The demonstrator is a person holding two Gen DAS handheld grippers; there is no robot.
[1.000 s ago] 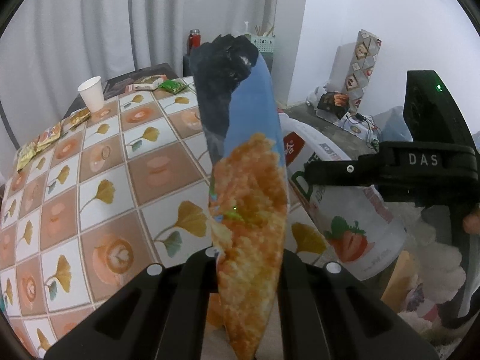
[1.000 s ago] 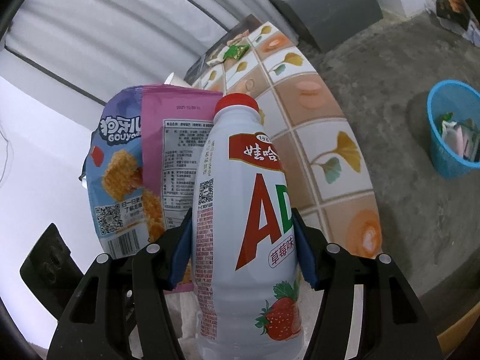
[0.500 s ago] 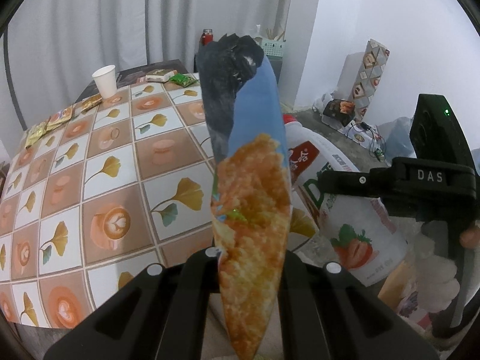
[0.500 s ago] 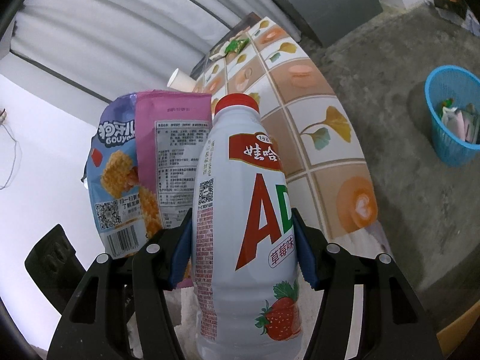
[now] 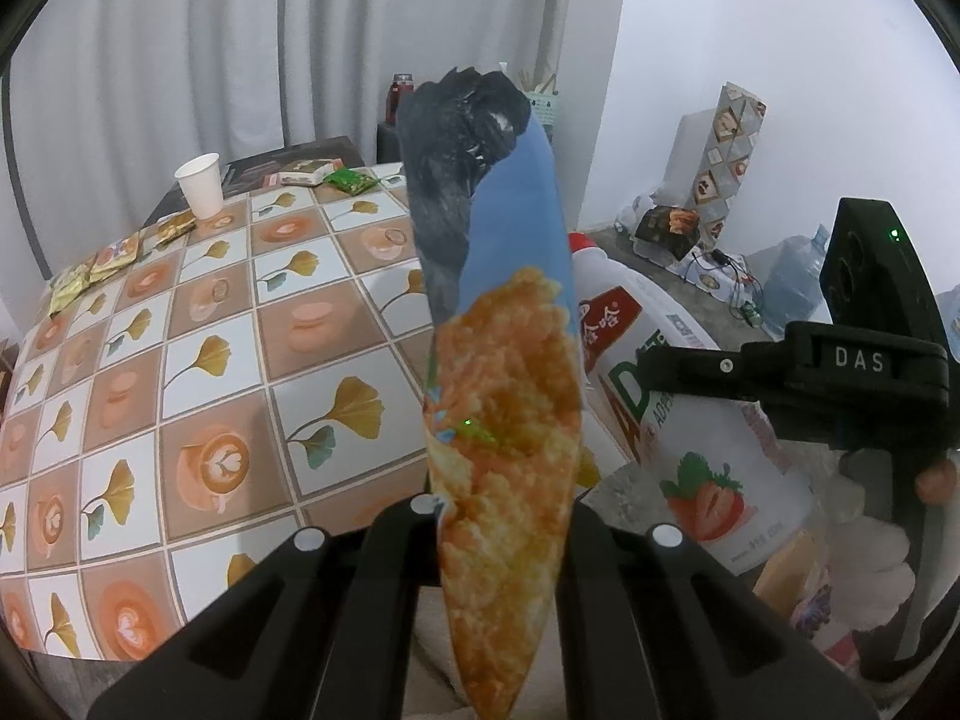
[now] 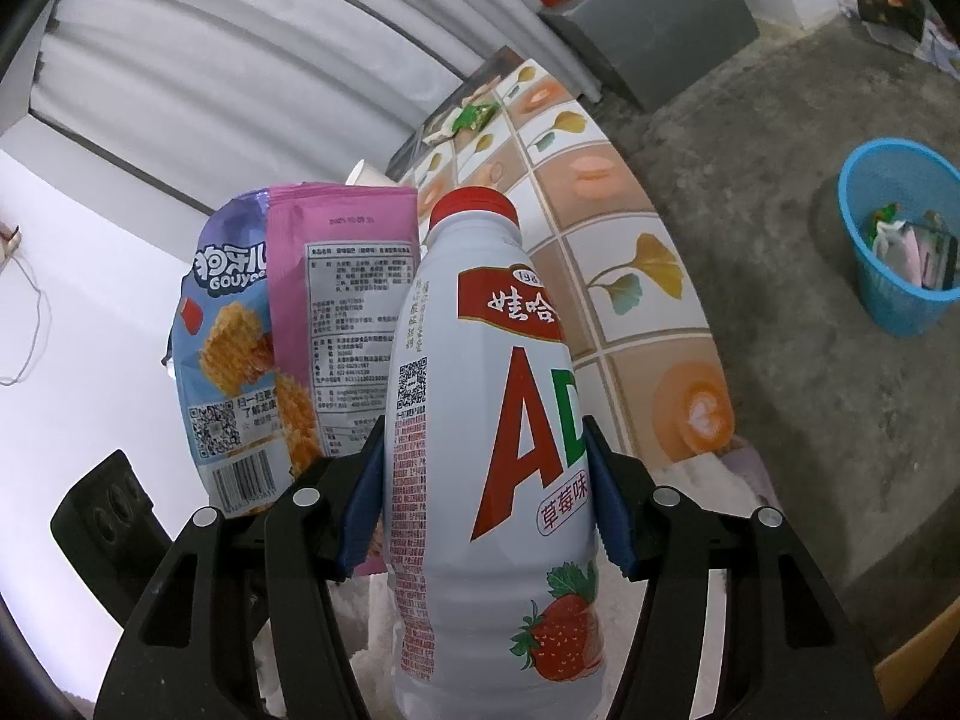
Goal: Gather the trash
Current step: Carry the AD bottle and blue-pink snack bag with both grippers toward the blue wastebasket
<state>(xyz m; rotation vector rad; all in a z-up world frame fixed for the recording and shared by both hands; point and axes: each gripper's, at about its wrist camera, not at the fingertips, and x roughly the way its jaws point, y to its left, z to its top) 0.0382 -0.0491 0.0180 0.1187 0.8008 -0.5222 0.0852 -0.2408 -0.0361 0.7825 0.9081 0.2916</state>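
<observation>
A: In the left wrist view, the left gripper (image 5: pixel 501 516) is nearly fully closed on the snack bag (image 5: pixel 504 384), above the table (image 5: pixel 180 396) edge. The bag looks light and soft; the pinched lower part seems a good hold.

B: In the right wrist view, the right gripper (image 6: pixel 480 516) is half open, its pads clamped on the middle of the bottle (image 6: pixel 486 420). The bottle looks stiff and smooth, so it may slip. The blue basket (image 6: pixel 888 300) waits on the floor.

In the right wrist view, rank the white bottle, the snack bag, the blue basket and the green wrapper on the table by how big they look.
As they look in that view:
1. white bottle, held close to the lens
2. snack bag
3. blue basket
4. green wrapper
Nearness inflates the first two; the basket's true size against them is unsure.
</observation>
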